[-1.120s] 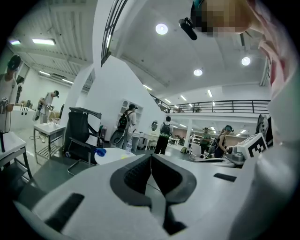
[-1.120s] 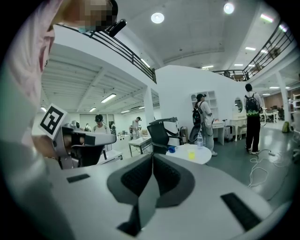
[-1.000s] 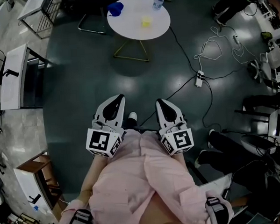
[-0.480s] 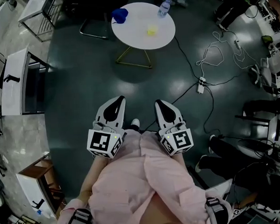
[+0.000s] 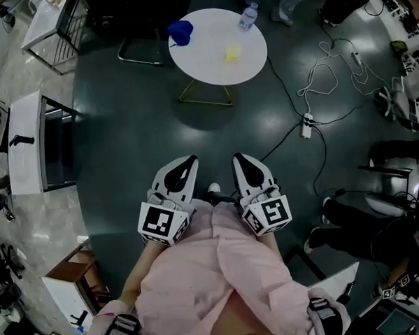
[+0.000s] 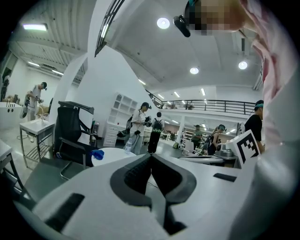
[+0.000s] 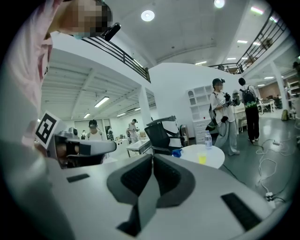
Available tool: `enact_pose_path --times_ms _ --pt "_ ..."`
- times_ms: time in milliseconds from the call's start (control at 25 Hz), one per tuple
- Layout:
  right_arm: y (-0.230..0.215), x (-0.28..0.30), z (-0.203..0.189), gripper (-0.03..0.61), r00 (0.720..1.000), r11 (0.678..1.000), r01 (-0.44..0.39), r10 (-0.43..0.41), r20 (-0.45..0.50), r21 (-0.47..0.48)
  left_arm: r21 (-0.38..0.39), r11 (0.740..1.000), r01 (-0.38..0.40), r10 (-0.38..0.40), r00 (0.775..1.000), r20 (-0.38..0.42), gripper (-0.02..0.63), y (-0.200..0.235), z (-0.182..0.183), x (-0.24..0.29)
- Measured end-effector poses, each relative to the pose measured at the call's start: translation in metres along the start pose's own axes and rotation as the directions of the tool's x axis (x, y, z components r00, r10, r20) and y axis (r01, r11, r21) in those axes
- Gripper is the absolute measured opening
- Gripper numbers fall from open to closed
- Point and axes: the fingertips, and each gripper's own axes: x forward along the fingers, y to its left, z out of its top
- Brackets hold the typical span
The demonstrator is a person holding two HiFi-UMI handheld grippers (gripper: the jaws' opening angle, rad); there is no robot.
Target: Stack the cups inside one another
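A round white table [image 5: 190,56] stands far ahead on the dark floor. On it are a small yellow cup [image 5: 232,53], a blue cup-like thing [image 5: 181,31] that I cannot make out well, and a water bottle [image 5: 248,16]. My left gripper [image 5: 189,159] and right gripper [image 5: 239,157] are held side by side close to my body, well short of the table, both shut and holding nothing. The left gripper view shows its shut tips [image 6: 150,157] with the blue thing [image 6: 97,153] beyond. In the right gripper view the shut tips [image 7: 153,157] point towards the yellow cup [image 7: 202,158].
A black office chair [image 5: 142,20] stands behind the table. A power strip with cables [image 5: 307,123] lies on the floor to the right. White desks [image 5: 26,141] line the left side. Two people [image 7: 225,117] stand beyond the table, and seated legs [image 5: 353,226] show at right.
The table has slid lower and slightly right in the head view as I move towards it. Both grippers stay shut and keep their place by my body.
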Motion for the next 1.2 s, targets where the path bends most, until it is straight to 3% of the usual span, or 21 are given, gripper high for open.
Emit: enact_pose_path --times_ms 360,720,960,1200 --pt "0.018 0.005 -0.011 0.034 0.999 0.999 0.04 -0.04 0.016 0.032 0.005 1.0 0.014 -0.014 1.0 0.011 0.018 0.027 0.007 -0.012" --pt "0.017 0.01 -0.015 0.034 0.999 0.999 0.023 -0.025 0.027 0.048 0.002 1.0 0.004 -0.004 1.0 0.016 0.018 0.031 0.011 -0.013" --pt "-0.004 0.018 -0.011 0.034 1.0 0.998 0.007 -0.008 0.017 0.061 -0.005 1.0 -0.011 0.011 1.0 0.007 0.018 0.028 0.014 0.01" --pt "-0.056 0.044 0.013 0.034 1.0 0.999 -0.027 0.026 0.016 0.043 -0.025 0.997 -0.074 0.075 0.997 0.023 0.018 0.033 0.025 0.056"
